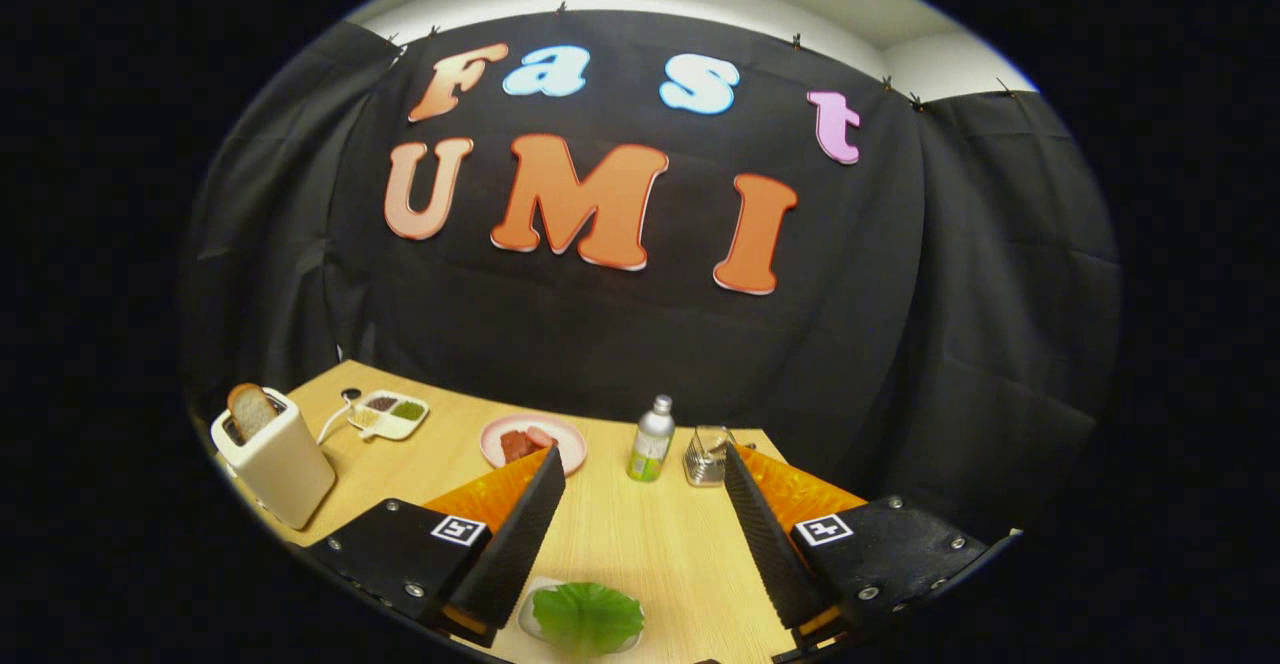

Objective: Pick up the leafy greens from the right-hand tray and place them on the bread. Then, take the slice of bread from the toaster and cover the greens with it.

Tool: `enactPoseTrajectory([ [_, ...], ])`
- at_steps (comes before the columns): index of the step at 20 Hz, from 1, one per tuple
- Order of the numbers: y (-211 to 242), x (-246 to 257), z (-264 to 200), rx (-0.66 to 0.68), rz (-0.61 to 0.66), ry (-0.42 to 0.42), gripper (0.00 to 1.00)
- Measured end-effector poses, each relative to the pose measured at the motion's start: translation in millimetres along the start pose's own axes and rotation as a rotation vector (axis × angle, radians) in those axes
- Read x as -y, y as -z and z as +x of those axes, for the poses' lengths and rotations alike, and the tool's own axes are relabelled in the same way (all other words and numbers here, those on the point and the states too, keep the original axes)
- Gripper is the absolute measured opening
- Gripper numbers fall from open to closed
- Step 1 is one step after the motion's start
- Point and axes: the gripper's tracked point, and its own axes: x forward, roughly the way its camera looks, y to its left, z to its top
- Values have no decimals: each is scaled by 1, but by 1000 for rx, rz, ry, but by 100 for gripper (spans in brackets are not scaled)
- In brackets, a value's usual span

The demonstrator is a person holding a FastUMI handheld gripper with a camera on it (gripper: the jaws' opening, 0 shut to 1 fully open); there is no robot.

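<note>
On the far left of the wooden table (pixel 640 544) stands one white toaster (pixel 275 459). One slice of bread (pixel 250 409) stands upright in its slot, its long axis vertical, and the top half shows above the slot. To the right of the toaster lies one small divided tray (pixel 392 414) with several compartments. Further right is one pink plate (pixel 570 441) with reddish pieces on it, then one upright bottle (pixel 652 439), then one small metal rack (pixel 708 456). The gripper (pixel 640 464) has its fingers wide apart and holds nothing. Between the fingers, near their base, one green leaf (pixel 587 617) lies flat on a pale dish, with its long axis going left to right.
</note>
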Motion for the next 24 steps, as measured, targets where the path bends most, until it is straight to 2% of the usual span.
enactPoseTrajectory([
  [3, 45, -20, 7, -128, 2, -64, 92],
  [8, 133, -51, 7, -404, 25, -173, 92],
  [14, 211, -73, -7, -674, 37, -259, 92],
  [17, 242, -74, -6, -772, 24, -265, 87],
  [24, 284, -75, 2, -896, 38, -243, 73],
])
